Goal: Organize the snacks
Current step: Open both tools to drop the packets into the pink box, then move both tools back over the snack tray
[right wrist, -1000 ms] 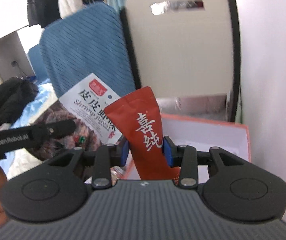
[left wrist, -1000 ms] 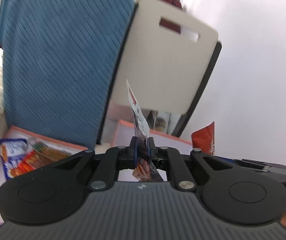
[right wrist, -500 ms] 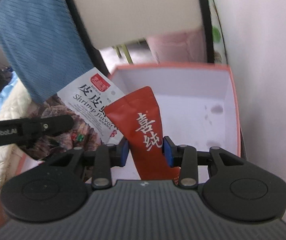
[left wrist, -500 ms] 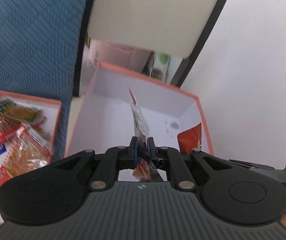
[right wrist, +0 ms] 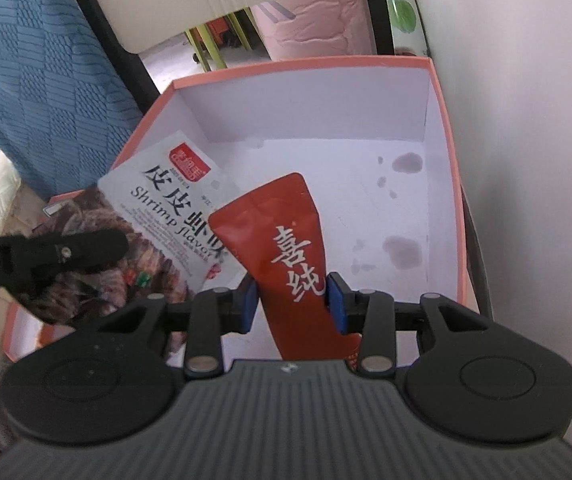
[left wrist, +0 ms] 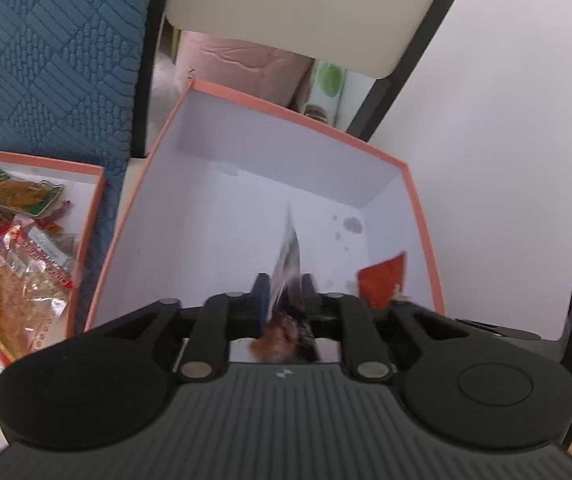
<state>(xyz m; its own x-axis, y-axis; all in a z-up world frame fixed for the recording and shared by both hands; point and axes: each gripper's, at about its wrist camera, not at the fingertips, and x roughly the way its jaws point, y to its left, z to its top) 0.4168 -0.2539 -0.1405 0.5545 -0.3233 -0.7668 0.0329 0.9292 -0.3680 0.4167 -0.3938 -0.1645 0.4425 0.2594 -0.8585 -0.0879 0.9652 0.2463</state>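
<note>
Box: an orange-rimmed white box (right wrist: 442, 92) sits open below both grippers, its stained floor bare; no packet lies on it yet.
Left gripper: the left gripper (left wrist: 284, 300) hangs over the box with its jaws opening; the shrimp packet (left wrist: 288, 264) stands edge-on between them, blurred, and the pads no longer seem to press on it.
Right gripper: the right gripper (right wrist: 292, 300) is clamped on the lower part of the red pouch (right wrist: 282, 236), blue pads against both its side edges, over the right side of the box.
Shrimp packet: in the right wrist view it shows its white printed face and dark lower half, tilted over the box's left wall.
Other snacks: a second tray (left wrist: 86, 168) to the left holds a loose pile of wrapped snacks (left wrist: 18, 256).
Handling, judged: both packs look light, thin and crinkly, with slick film that can slide between pads. A sealed flat edge or corner is the safest place to pinch; squeezing the puffed middle risks crushing what is inside.
Risk, judged: the released packet may land on edge or lean on the wall.
</note>
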